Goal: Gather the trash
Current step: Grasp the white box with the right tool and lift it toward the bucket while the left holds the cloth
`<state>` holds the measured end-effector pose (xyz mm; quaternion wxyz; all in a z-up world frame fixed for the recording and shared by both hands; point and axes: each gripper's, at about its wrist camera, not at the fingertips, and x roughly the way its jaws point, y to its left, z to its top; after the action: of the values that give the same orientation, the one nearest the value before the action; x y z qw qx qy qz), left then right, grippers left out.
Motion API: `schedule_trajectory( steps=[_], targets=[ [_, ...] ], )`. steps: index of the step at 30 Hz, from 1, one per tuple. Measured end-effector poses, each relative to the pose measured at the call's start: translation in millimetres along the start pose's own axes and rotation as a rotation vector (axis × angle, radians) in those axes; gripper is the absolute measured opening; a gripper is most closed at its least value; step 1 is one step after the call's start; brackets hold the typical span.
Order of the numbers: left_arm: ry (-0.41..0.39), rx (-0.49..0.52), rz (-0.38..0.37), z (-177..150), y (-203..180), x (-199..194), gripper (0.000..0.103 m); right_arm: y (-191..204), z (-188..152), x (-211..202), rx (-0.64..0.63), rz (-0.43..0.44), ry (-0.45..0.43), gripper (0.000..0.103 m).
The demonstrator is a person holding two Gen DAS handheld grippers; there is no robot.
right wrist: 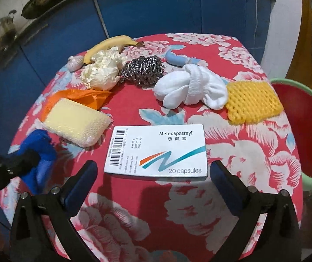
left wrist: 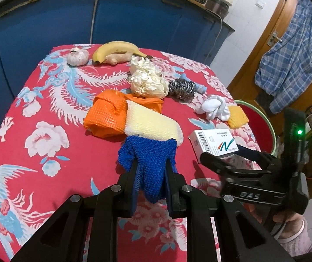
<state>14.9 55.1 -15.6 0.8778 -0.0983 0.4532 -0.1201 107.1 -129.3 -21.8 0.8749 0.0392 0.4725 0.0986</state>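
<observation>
Blue knitted cloth (left wrist: 149,159) is pinched in the left hand-held gripper (left wrist: 150,174), jaws narrow, the cloth hanging just above the table (left wrist: 53,100). Right hand-held gripper (right wrist: 153,174) stands wide, nothing between its pads; the white capsule box (right wrist: 156,150) lies flat on the table just ahead of its fingertips. A red basin (right wrist: 304,126) with a green rim sits beside the table's right edge.

Ginger (left wrist: 117,57) half-hidden behind banana (left wrist: 116,49); basin (right wrist: 298,126) edge-cropped.
</observation>
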Motion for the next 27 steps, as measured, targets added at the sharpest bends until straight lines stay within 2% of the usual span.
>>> schedule_trajectory(
  steps=[3, 6, 13, 20, 27],
  targets=[
    [-0.005, 0.0, -0.003, 0, 0, -2, 0.02, 4, 0, 4, -0.02, -0.061, 0.007, 0.1],
    [-0.008, 0.0, -0.003, 0, -1, -4, 0.02, 6, -1, 3, -0.034, -0.116, 0.001, 0.091],
    [-0.008, 0.001, -0.004, 0, -1, -4, 0.02, -5, -6, -9, 0.003, -0.059, -0.016, 0.09],
    [-0.011, 0.026, -0.01, 1, -15, -6, 0.02, -18, -13, -40, 0.003, -0.059, -0.079, 0.091],
    [-0.019, 0.086, -0.02, 10, -43, -4, 0.02, -44, -13, -66, 0.055, -0.068, -0.122, 0.091]
  ],
)
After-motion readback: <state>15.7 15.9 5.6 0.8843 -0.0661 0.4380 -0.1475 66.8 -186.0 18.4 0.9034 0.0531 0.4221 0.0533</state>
